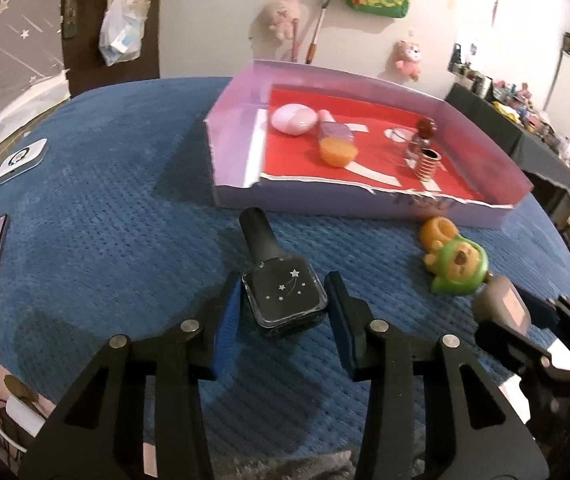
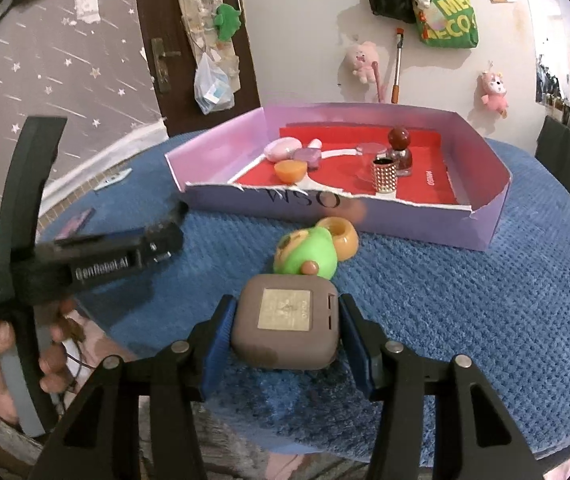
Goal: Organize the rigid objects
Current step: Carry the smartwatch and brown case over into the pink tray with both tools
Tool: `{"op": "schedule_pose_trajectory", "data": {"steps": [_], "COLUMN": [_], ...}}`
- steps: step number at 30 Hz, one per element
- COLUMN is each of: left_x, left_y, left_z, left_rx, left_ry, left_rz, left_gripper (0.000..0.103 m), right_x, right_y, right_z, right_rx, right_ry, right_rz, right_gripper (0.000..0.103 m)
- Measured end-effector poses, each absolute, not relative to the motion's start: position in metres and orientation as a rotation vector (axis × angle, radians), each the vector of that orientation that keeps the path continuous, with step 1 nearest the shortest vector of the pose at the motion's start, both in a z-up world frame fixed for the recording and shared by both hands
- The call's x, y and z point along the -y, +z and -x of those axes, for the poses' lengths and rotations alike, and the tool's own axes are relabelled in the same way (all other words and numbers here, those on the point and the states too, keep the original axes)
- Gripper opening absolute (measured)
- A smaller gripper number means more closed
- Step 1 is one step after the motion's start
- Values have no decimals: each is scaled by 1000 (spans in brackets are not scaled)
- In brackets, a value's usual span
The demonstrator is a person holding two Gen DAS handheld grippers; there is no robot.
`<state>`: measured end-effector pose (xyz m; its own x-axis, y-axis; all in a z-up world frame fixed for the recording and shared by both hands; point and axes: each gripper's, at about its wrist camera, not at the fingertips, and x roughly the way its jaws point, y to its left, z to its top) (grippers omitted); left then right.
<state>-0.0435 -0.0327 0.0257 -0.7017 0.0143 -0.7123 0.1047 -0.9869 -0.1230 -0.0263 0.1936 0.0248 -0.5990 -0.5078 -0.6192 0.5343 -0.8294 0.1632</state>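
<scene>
Left gripper (image 1: 285, 304) clamps black square glass bottle (image 1: 285, 300), neck toward 11 o'clock; lilac cardboard tray (image 1: 325, 200) at 12. Right gripper (image 2: 285, 328) clamps taupe rounded case (image 2: 285, 326).

Your right gripper (image 2: 285, 334): blue pads pressed on both sides of a rounded taupe-brown square case (image 2: 285, 326) with a pale metallic label, over the blue textured cloth (image 2: 465, 300). Just beyond the case: a green and orange plastic figure toy (image 2: 313, 254), lying on its side. Further back: a shallow lilac cardboard tray with red floor (image 2: 365, 216), holding a pink oval compact (image 2: 283, 149), an orange half-sphere (image 2: 291, 171), a studded gold cylinder (image 2: 384, 176) and a dark red round-capped bottle (image 2: 400, 152). At your left: the left gripper (image 2: 97, 258), seen from the side, a hand (image 2: 51, 354) on its handle.
</scene>
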Motion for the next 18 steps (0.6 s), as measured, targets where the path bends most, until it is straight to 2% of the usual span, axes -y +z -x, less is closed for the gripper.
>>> {"op": "schedule_pose_trajectory", "data": {"steps": [18], "left_x": [6], "left_y": [41], "left_z": [41], "left_rx": [-205], "left_ry": [-2972], "left_rz": [-1213], "left_gripper": [39], "right_x": [-198], "right_y": [45], "right_z": [27], "right_rx": [-1], "right_ry": [-2356], "right_rz": [-859], "right_gripper": [54]}}
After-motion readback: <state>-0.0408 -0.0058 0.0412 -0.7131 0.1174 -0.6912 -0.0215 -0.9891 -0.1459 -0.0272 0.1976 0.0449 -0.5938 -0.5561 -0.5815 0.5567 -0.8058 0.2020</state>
